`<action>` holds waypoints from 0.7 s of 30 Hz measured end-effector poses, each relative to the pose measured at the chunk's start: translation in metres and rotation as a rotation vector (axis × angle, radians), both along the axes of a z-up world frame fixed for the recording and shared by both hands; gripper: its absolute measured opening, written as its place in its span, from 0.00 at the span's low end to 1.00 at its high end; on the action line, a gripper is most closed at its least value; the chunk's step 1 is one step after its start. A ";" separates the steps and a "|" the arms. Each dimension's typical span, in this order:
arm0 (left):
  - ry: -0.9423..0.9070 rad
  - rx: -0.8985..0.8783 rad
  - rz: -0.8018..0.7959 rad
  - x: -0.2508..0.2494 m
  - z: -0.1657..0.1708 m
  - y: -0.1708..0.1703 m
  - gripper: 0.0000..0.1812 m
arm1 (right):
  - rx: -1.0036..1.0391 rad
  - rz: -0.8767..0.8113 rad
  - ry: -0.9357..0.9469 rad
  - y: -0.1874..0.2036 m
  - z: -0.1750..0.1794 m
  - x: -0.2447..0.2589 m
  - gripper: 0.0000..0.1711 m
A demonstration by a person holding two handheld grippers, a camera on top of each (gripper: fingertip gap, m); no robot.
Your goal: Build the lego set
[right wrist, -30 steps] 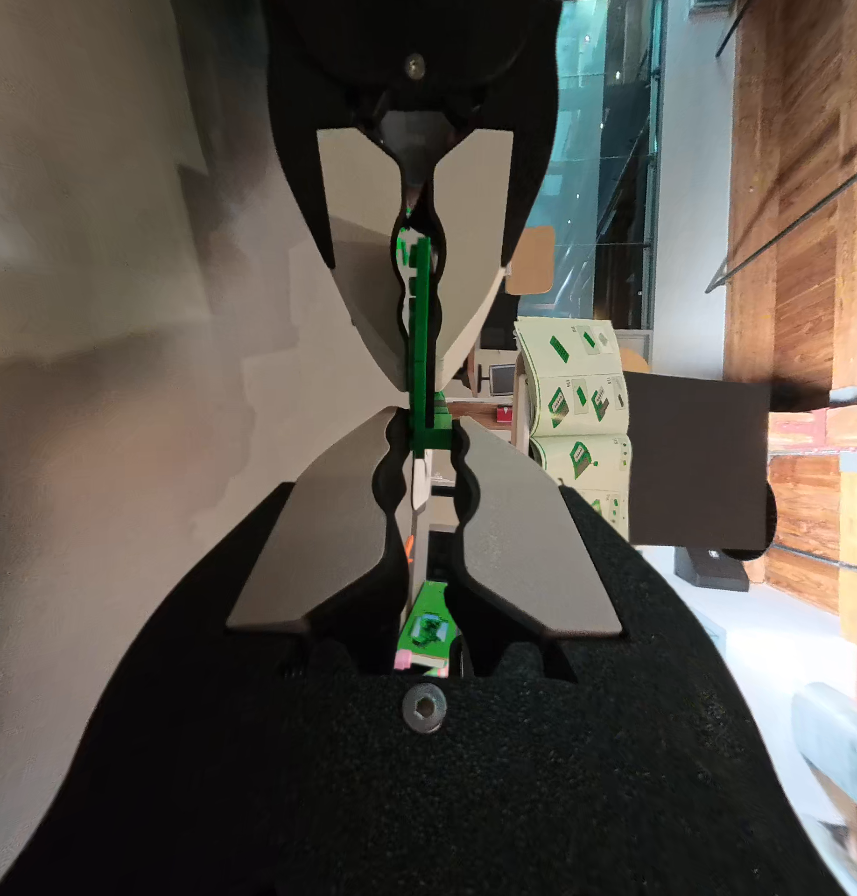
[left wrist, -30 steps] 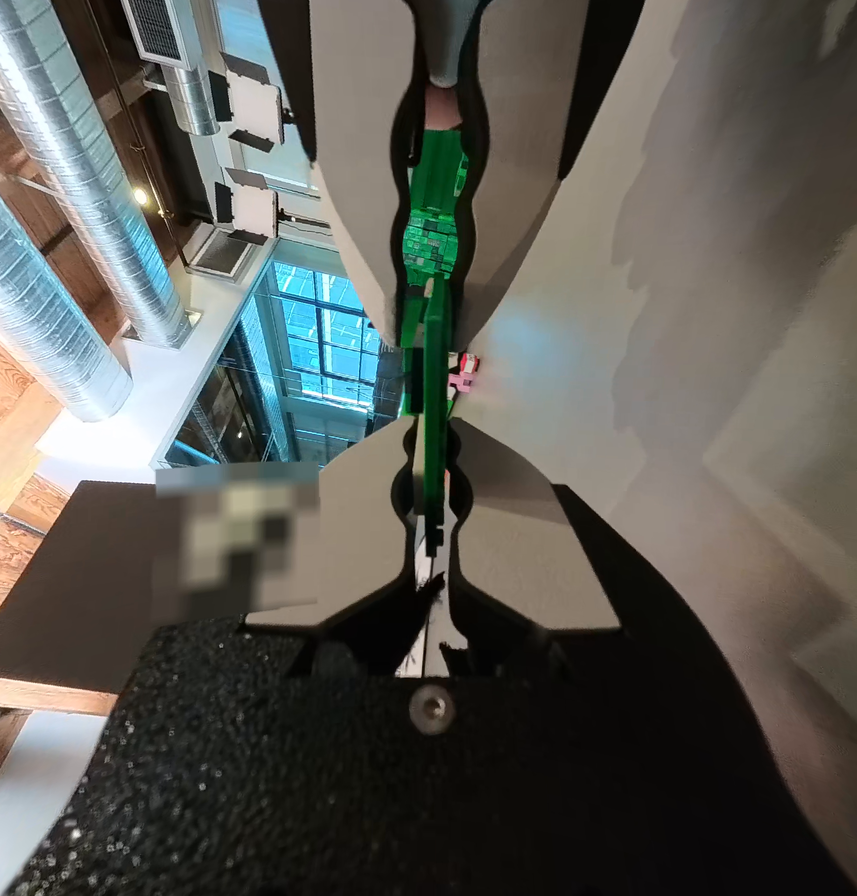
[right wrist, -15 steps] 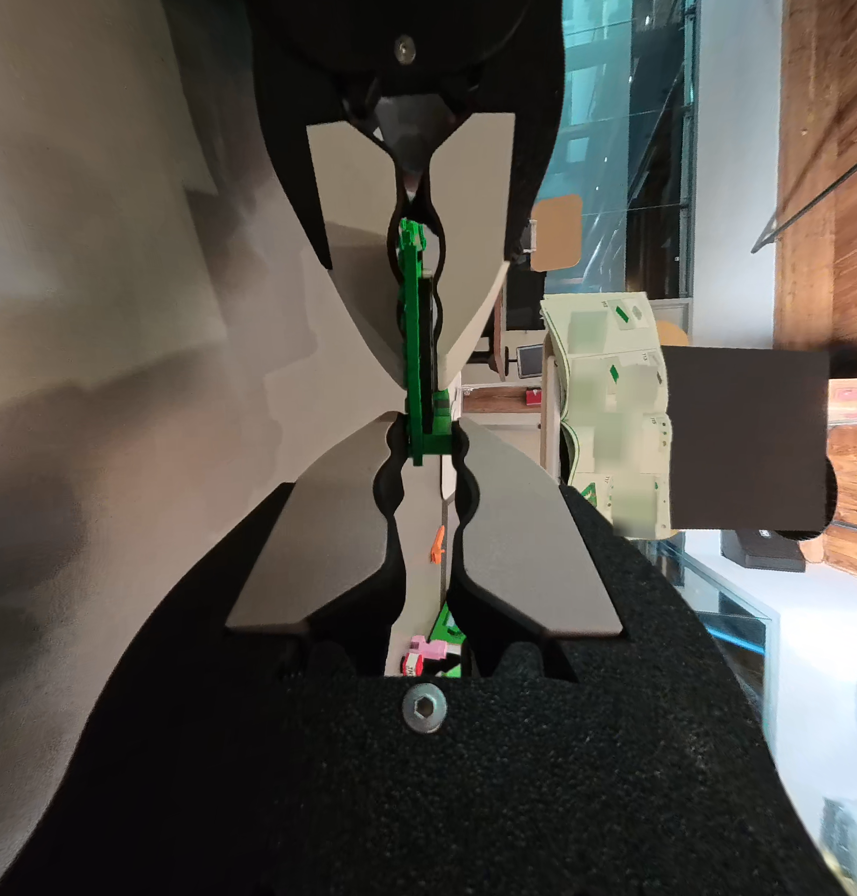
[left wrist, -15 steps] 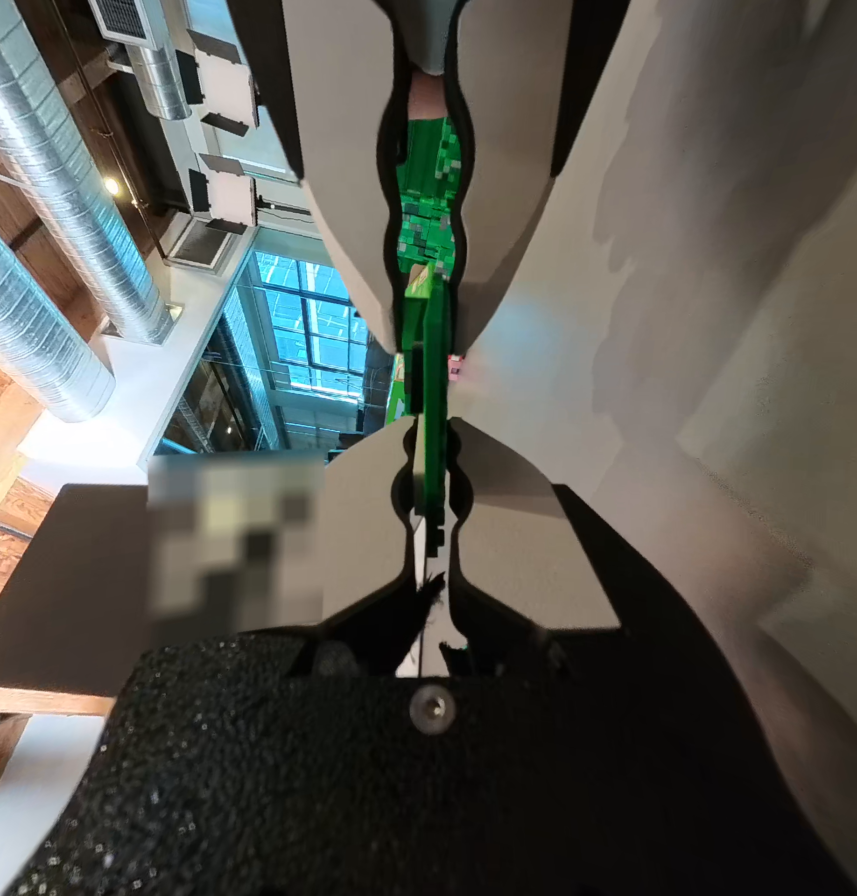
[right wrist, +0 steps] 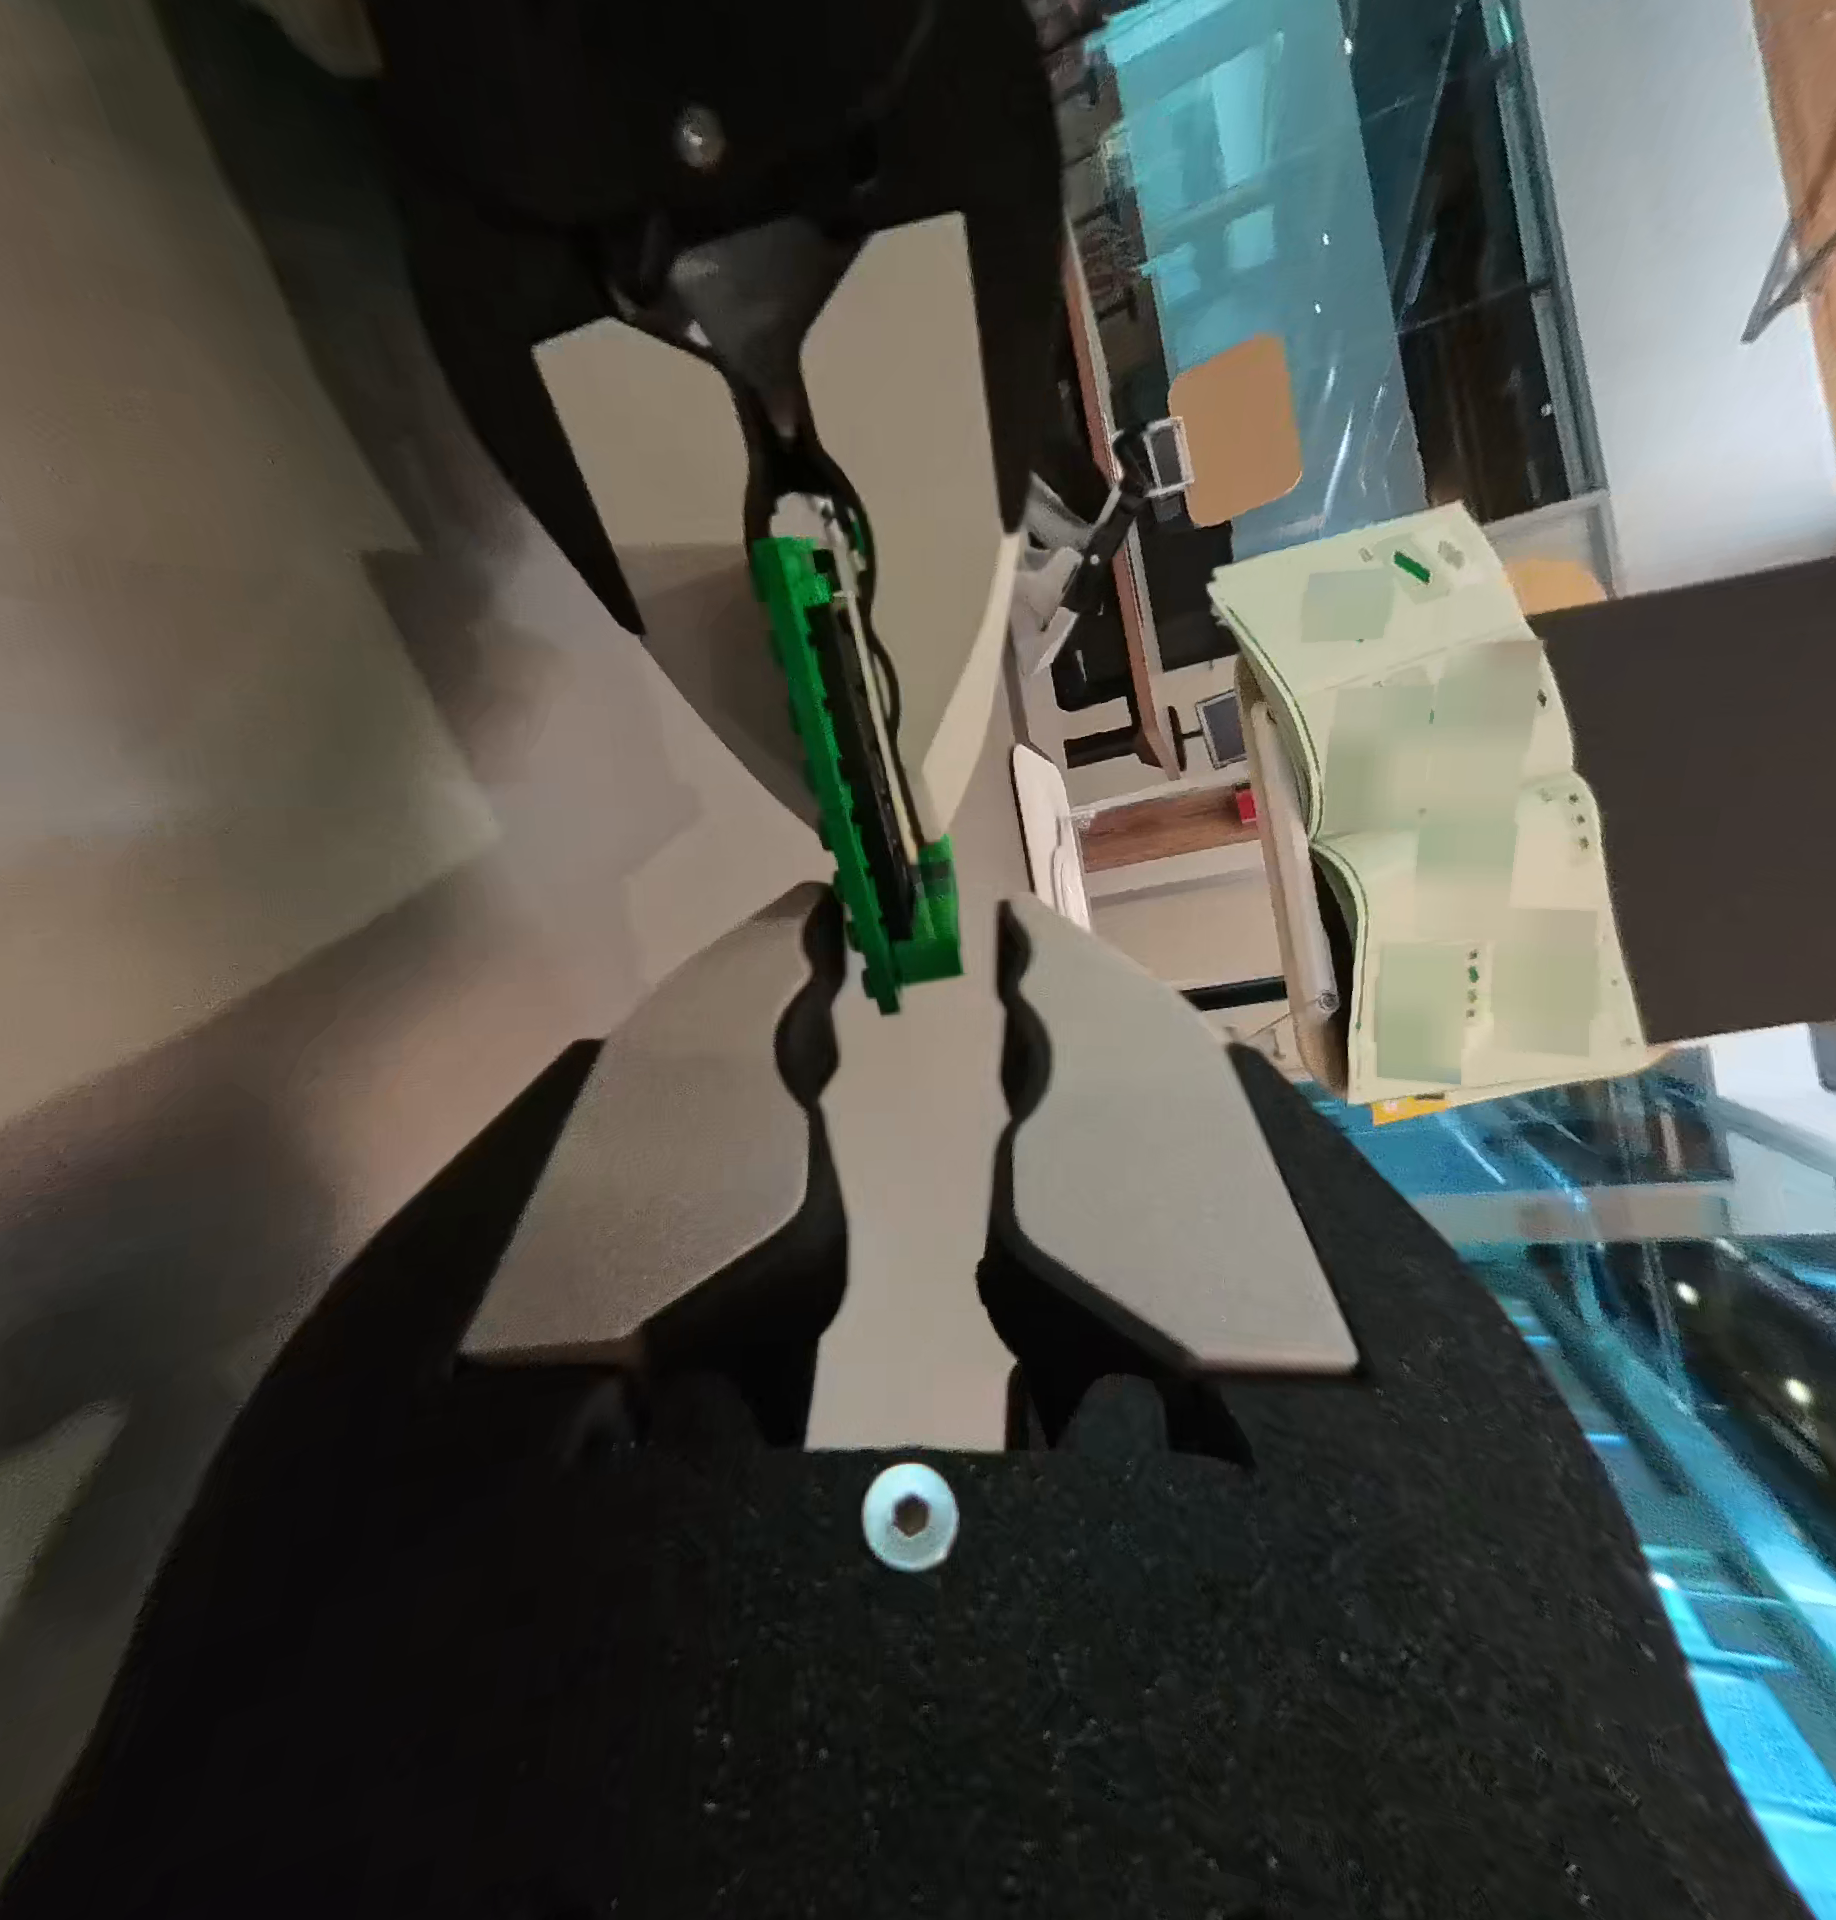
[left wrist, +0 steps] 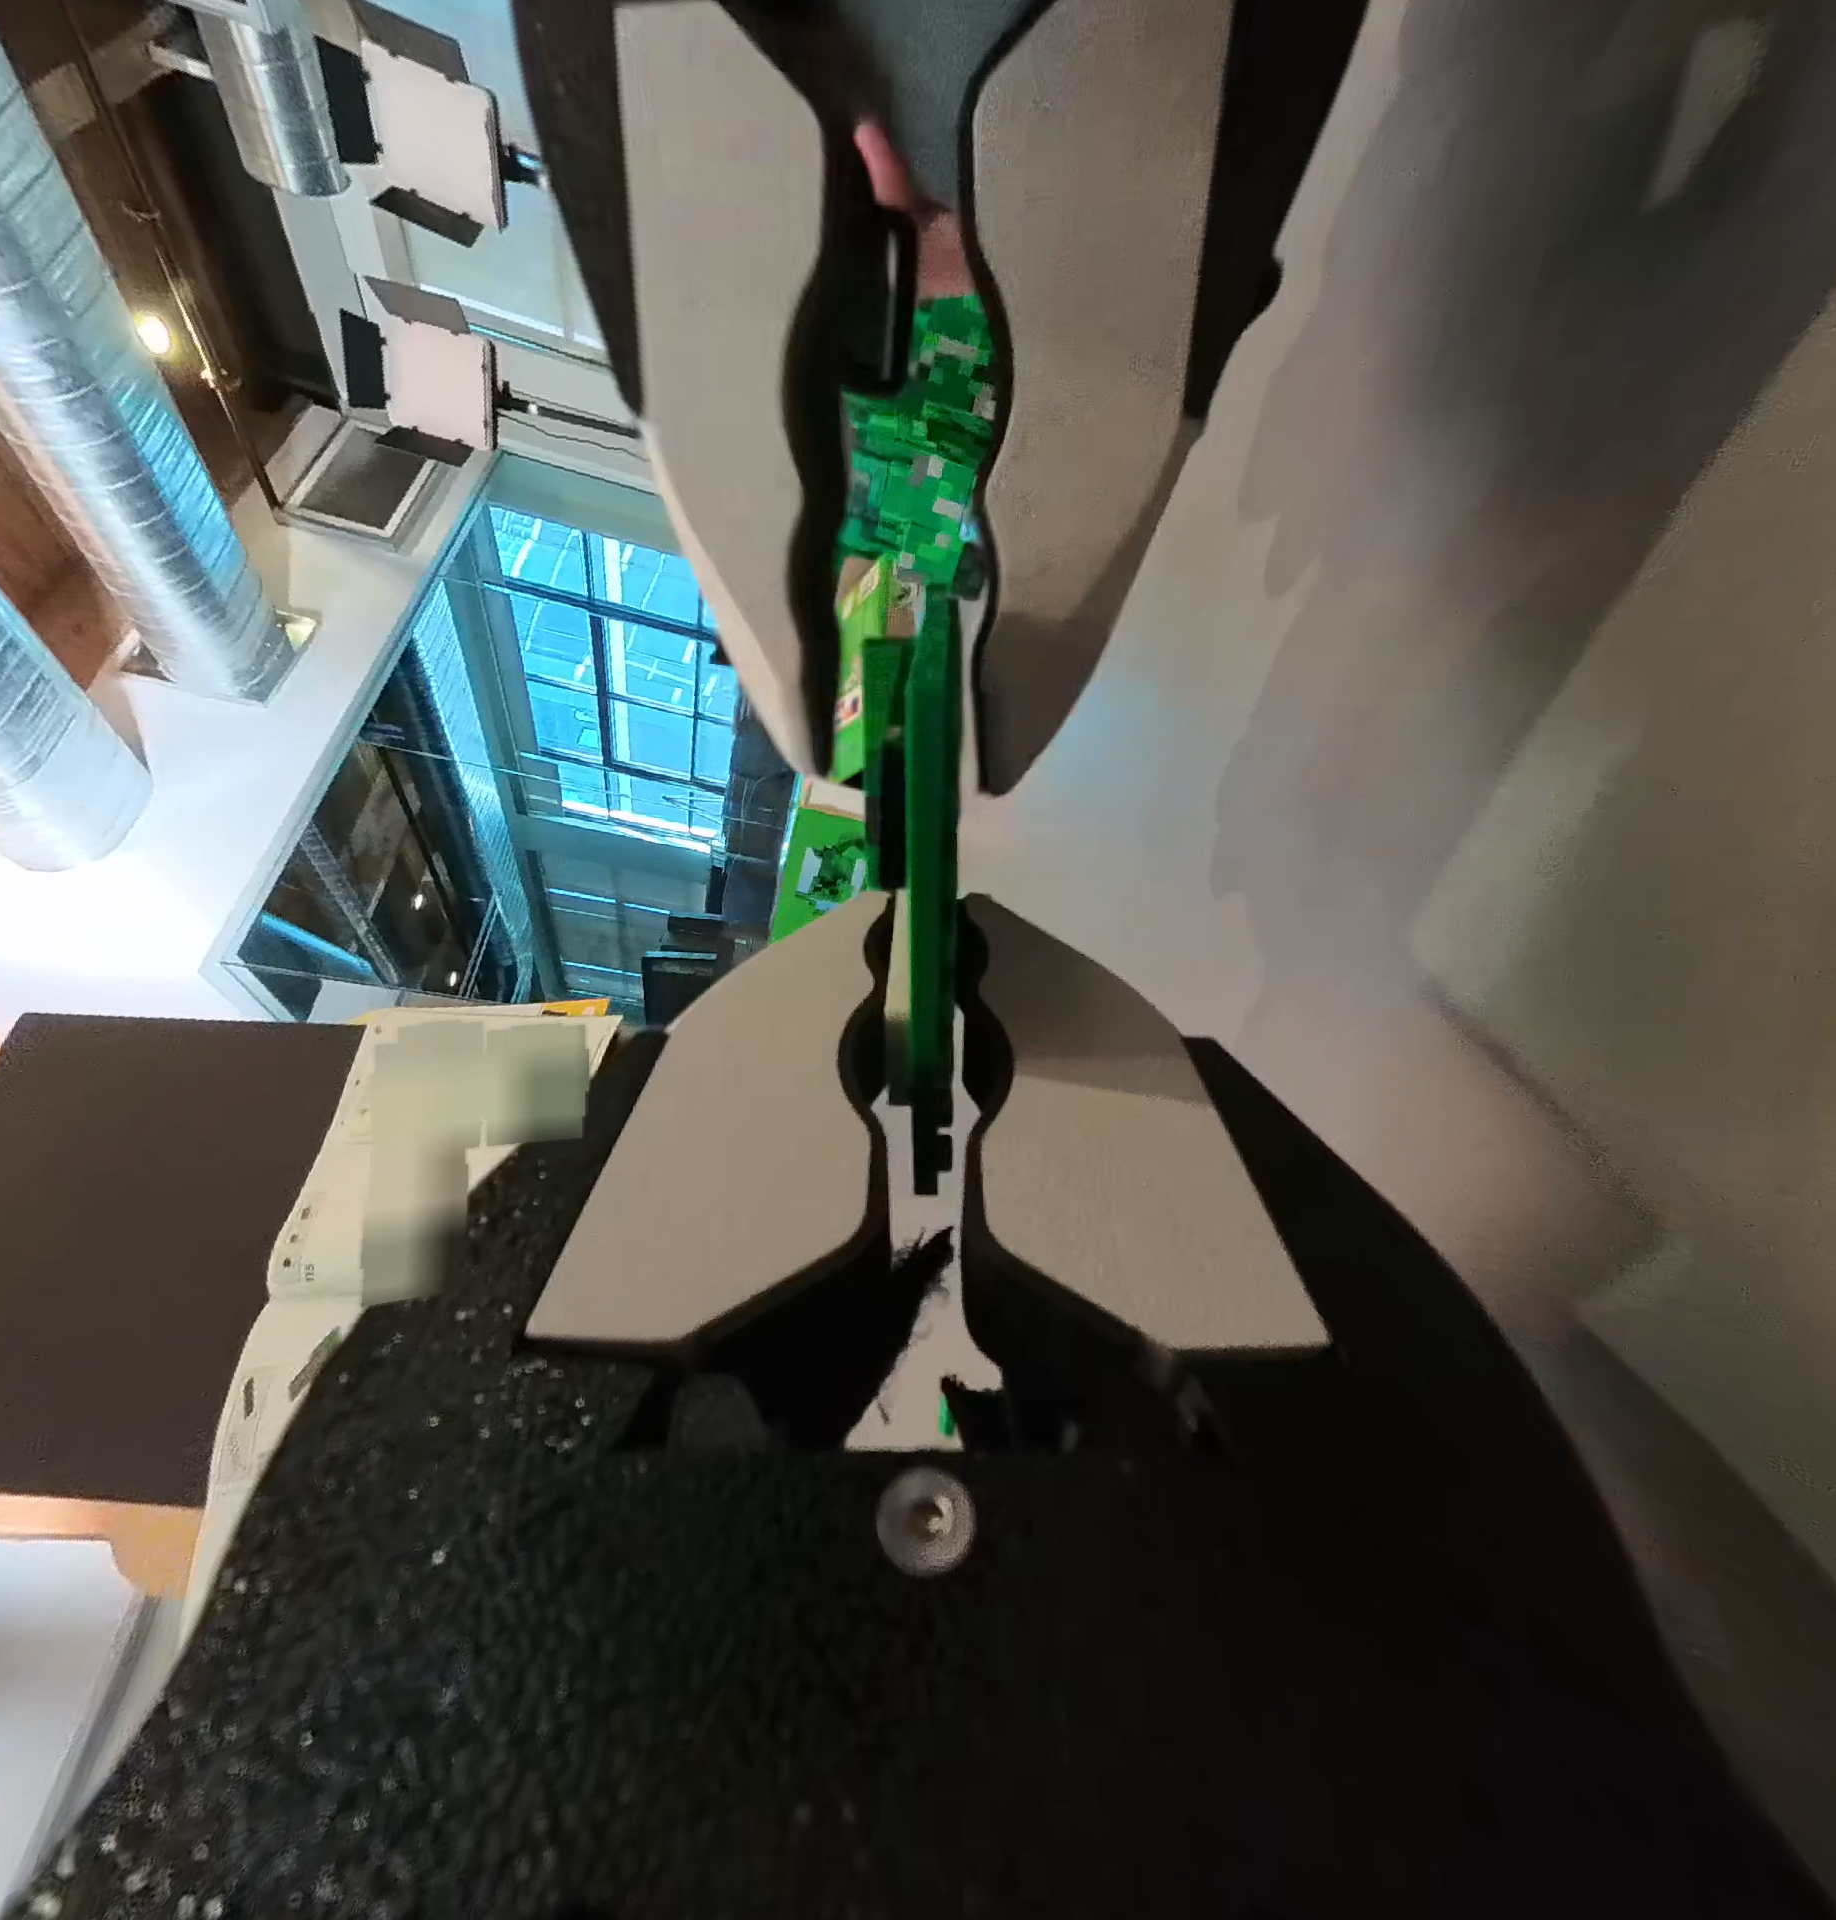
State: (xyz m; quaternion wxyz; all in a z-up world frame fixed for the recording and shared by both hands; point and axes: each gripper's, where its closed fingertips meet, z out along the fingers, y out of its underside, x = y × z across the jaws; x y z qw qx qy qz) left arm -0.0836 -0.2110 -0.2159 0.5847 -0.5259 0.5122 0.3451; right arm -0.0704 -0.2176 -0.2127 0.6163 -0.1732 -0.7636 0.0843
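Two grippers nose to nose over the grey desk (left wrist: 1465, 831), both views rolled sideways.

Left gripper (left wrist: 924, 914): pinched narrow on green lego plate (left wrist: 933, 831), gripped near one end. Plate edge-on in left wrist view, so only a thin green strip visible; stud count unreadable. Dark pieces stacked on one face, kind hard to tell. Far end of plate reaching between the fingertips of right gripper (left wrist: 909, 769), seen opposite at top of frame and cut off by the edge.

Right gripper (right wrist: 914, 914): parted, clear gap between fingers, holding nothing. Free end of the plate (right wrist: 862, 790) tilted, sitting at the mouth of that gap, close against the finger on the left of the picture; touching or not, cannot tell. Other finger well clear of it. Black layer and small green block visible along the plate's side.

Green patterned box (left wrist: 924, 468) partly hidden behind right gripper's fingers, mostly blocked. Pinkish patch at top between those fingers, unclear what.

Instruction booklet (right wrist: 1413, 810) open and propped against dark panel (right wrist: 1724, 790), pages patched over; only a corner visible in left wrist view. Some motion blur throughout.
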 end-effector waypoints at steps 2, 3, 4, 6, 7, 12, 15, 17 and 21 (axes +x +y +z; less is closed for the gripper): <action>0.011 -0.004 0.009 -0.003 -0.002 0.001 0.04 | -0.017 -0.003 0.002 0.003 0.001 0.002 0.22; 0.009 -0.009 0.008 -0.003 -0.002 0.001 0.04 | -0.019 0.006 0.007 0.003 0.001 0.004 0.22; 0.006 -0.015 0.007 -0.003 -0.003 0.001 0.04 | -0.013 0.019 0.012 0.002 0.001 0.005 0.19; 0.006 -0.018 0.003 -0.001 -0.003 0.002 0.04 | 0.032 0.036 0.027 -0.001 0.001 0.007 0.15; 0.006 -0.018 0.004 -0.001 -0.003 0.002 0.05 | 0.057 0.039 0.021 -0.001 0.000 0.008 0.12; 0.007 -0.034 0.003 -0.001 -0.004 0.002 0.04 | 0.136 0.047 0.004 -0.001 -0.005 0.008 0.09; 0.031 -0.042 0.022 -0.005 -0.008 0.004 0.05 | 0.096 0.026 -0.023 0.002 -0.009 0.004 0.09; 0.048 -0.009 0.037 -0.007 -0.004 0.005 0.04 | 0.084 0.039 0.010 0.003 -0.006 0.004 0.09; 0.102 0.038 0.078 -0.019 -0.001 0.004 0.05 | -0.045 -0.001 0.044 0.022 -0.010 0.005 0.22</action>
